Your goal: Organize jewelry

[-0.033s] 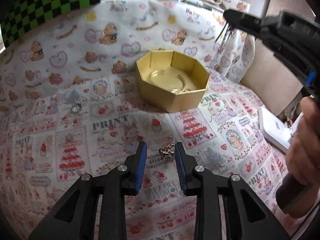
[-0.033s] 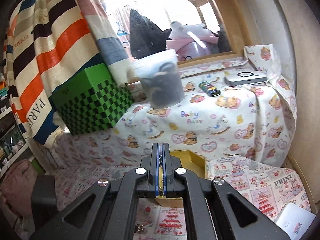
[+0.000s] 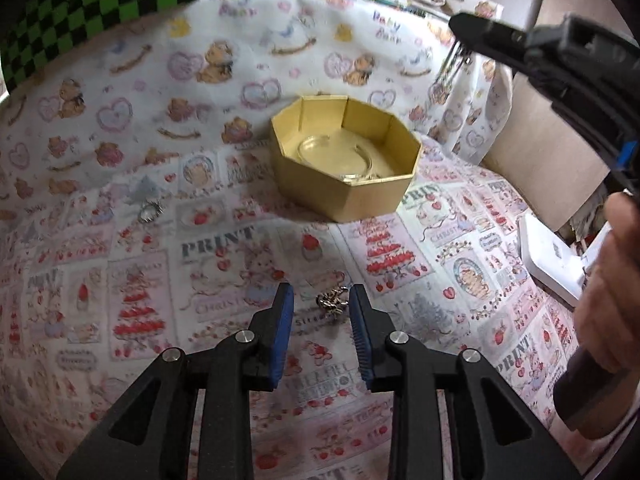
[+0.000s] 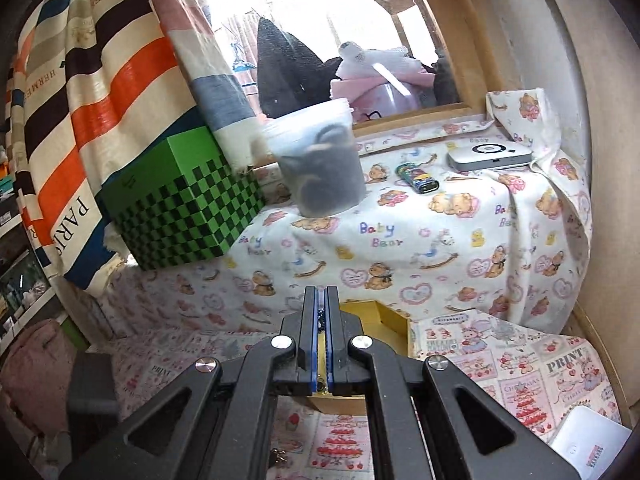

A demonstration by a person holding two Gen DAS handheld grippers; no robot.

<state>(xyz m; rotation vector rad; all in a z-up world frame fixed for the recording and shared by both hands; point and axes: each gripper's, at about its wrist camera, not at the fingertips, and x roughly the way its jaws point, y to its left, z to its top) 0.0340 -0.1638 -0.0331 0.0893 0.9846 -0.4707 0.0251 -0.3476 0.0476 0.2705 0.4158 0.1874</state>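
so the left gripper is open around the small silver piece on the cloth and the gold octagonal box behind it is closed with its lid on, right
Not quite. The gold octagonal cardboard box is open, with no lid on it; the left wrist view shows straight into it. The rest holds: the left gripper is open around the small silver piece on the cloth.

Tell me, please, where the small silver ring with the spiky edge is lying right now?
In the left wrist view the silver ring lies on the printed cloth at left, apart from the gold box on its right and beyond the open left gripper.
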